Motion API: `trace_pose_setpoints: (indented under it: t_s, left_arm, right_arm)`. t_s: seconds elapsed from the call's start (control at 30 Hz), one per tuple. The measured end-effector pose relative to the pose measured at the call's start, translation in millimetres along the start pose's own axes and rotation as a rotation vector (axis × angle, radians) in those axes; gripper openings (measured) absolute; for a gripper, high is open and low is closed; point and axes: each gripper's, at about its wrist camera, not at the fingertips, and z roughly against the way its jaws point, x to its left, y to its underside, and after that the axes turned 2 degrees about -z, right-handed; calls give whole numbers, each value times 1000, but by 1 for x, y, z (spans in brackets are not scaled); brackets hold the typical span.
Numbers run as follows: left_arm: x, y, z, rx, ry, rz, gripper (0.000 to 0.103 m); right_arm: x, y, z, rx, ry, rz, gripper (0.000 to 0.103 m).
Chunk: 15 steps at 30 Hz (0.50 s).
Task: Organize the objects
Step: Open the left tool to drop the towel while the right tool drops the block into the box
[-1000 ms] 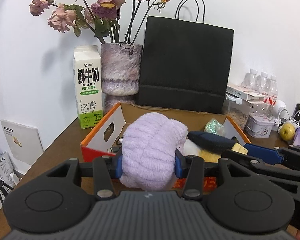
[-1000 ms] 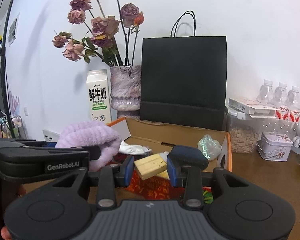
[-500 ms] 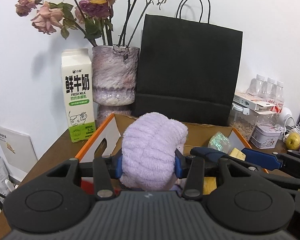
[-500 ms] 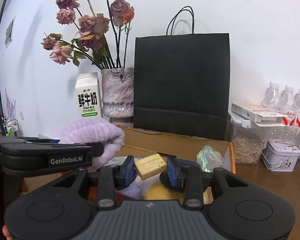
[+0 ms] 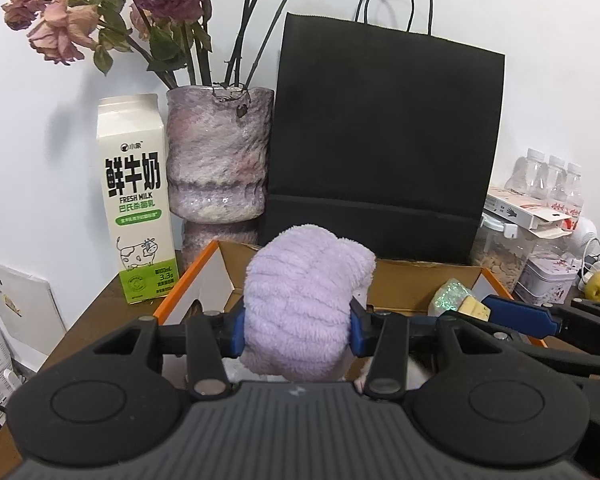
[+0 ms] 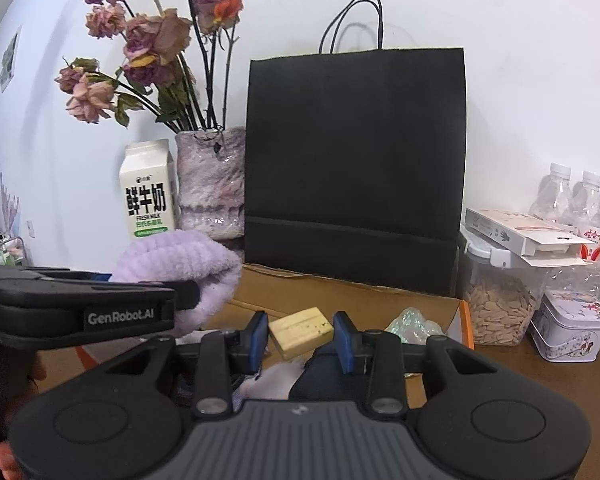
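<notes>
My left gripper (image 5: 296, 330) is shut on a fluffy lilac towel (image 5: 304, 300) and holds it above an open cardboard box with orange edges (image 5: 188, 280). My right gripper (image 6: 301, 340) is shut on a small pale wooden block (image 6: 301, 331), also above the box (image 6: 340, 300). The towel (image 6: 180, 256) shows at the left of the right wrist view. The block (image 5: 476, 309) shows at the right of the left wrist view. A glittery green wad (image 6: 412, 322) lies in the box's far right corner.
A black paper bag (image 5: 380, 140) stands behind the box, with a vase of dried roses (image 5: 216, 160) and a milk carton (image 5: 134, 200) to its left. A jar of seeds (image 6: 496, 304), a tin (image 6: 572, 328) and water bottles (image 6: 588, 208) stand at the right.
Both grippers have risen and moved forward over the box, each still holding its object. The box contents now sit lower in both views.
</notes>
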Motion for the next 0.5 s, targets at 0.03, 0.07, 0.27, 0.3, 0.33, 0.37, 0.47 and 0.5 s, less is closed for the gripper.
trace_pose_setpoints:
  t_s: [0.03,0.07,0.27,0.3,0.33,0.37,0.47,0.5]
  left_arm:
    - [0,-1,-3,1,0,-2,47]
    - [-1,-1,-5,2,1,-4,47]
    - [-1,-6,-20,4,9,-5,47]
    - [-1,-7,-22,4,9,-5,50]
    - [-1,-7,-23,5,7,-7,52]
    - [0,-8,-24,3,3,-9,63]
    - [3,-8,-22,-29,-15,-4,103]
    - [4,-8,-21,-47,-31,-2,103]
  right_arm:
    - [-1,-1,-3,1,1,0,34]
    - [-1,-1,-5,3,3,0,34]
    - [-5,-4,-20,15,18,3,34]
    - [-5,-4,-22,18,21,2,34]
    - [-6,-3,-24,23,26,2,34]
    - [-7,-3,-26,29,29,4,35]
    - [-8,0,-31,62,46,7,63]
    - [-8,1,-33,71,58,10,77]
